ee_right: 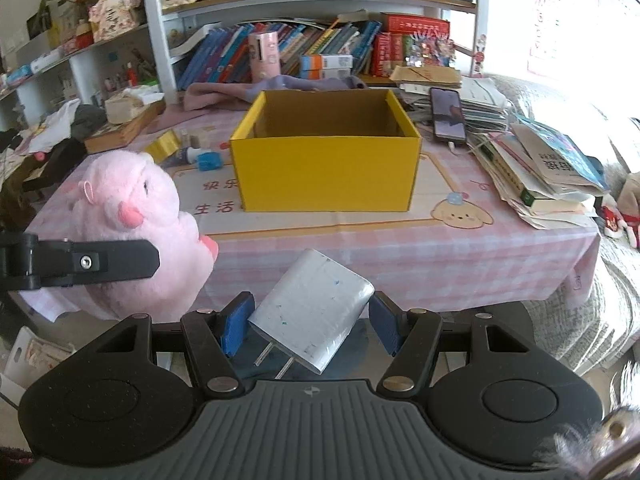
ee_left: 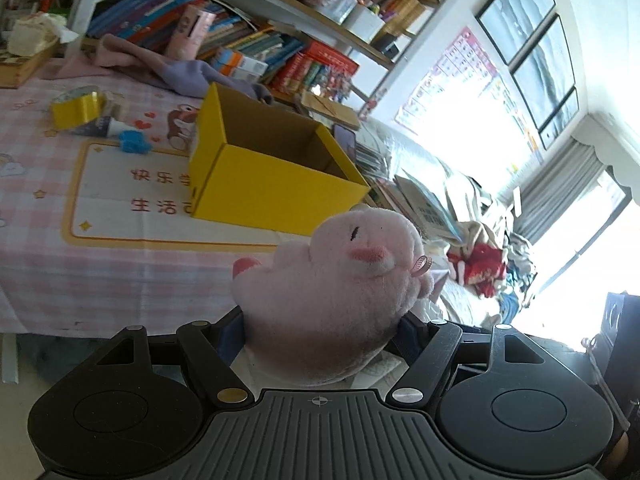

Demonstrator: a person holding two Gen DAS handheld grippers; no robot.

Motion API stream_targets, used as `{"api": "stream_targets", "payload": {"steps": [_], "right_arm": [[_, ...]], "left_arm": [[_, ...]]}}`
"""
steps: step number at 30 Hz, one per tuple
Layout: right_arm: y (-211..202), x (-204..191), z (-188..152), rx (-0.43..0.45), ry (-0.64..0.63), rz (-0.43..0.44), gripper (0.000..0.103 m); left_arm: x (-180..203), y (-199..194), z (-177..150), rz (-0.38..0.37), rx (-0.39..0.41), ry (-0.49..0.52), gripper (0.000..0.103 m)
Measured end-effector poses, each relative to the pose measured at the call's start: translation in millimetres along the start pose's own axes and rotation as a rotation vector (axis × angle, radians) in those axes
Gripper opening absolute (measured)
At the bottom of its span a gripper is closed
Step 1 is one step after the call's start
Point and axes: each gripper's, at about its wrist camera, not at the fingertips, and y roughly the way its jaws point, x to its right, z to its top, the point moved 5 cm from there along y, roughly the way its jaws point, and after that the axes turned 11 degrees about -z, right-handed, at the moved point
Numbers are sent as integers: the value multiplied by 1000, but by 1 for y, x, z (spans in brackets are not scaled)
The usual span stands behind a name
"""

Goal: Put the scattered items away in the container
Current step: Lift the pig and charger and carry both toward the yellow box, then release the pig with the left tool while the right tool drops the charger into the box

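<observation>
The pink plush pig (ee_left: 332,280), clamped in the left gripper (ee_left: 320,332), and the white plug charger (ee_right: 312,312), pinched in the right gripper (ee_right: 310,320), hung off the table's near edge (ee_right: 400,280), so each likely needed carrying above the yellow box (ee_right: 326,172) before release.

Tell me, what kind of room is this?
Probably a child's bedroom or study at home: crowded bookshelves, a pink cartoon tablecloth, and a bed with piled clothes.

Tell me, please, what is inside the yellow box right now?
Only bare brown walls show inside the yellow box. Its floor is mostly hidden by the front wall, so small items there cannot be ruled out.
</observation>
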Motion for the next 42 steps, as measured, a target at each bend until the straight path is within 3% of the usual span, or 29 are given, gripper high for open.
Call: {"api": "stream_targets", "payload": {"steps": [10,20,29,35,42], "right_arm": [[30,3,29,20,3,4,61],[74,2,98,114,-60,19,61],[134,16,169,156,-147,50,61],[197,19,197,147,-306,85,61],[276,9,204,68,-587,155,61]], "left_arm": [[-8,24,28,1,3,51,74],[-12,55,99,-3,79,154,74],[-25,110,152,56,77,198,74],[-41,156,177,132,23,247,74],[-75,226,190,231,-151,332,74]]}}
